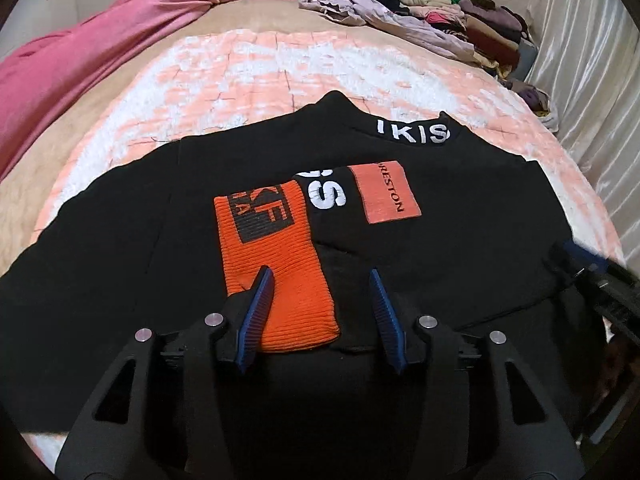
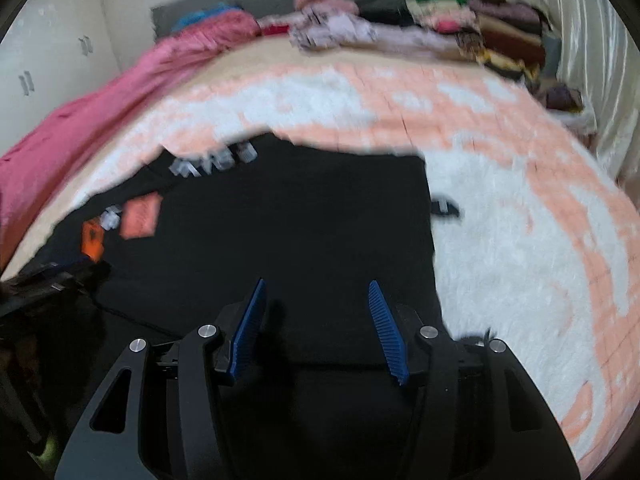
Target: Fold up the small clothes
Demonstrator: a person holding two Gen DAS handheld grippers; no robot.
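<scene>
A black sweater [image 1: 460, 240] lies spread flat on the pink and white blanket [image 1: 248, 80] that covers the bed, its collar with white letters [image 1: 412, 133] at the far side from both tongs. The left tongs [image 1: 322, 280] hang just above the near part of the sweater with their blue fingers [image 1: 260, 292] apart and nothing pressed between them; the orange cuff [image 1: 276, 264] of a folded-in sleeve lies under and between the tips, reaching away from them toward the collar. Just beyond the tips and a little to the right sits an orange patch [image 1: 386, 192] on the chest, with big white letters [image 1: 328, 196] beside it. The right tongs [image 2: 316, 292] are over the other side of the sweater, fingers [image 2: 384, 320] also apart and empty, with only black cloth under them; the sweater's edge runs just to their right, and past it the blanket is bare. That view is smeared, so finer detail is lost. In the left view the right tongs show as a dark blur at the right edge. Far beyond both tongs, at the back of the bed, lies a heap of clothes [image 1: 460, 16], with a pink cover [image 1: 100, 52] bunched along the far left.
</scene>
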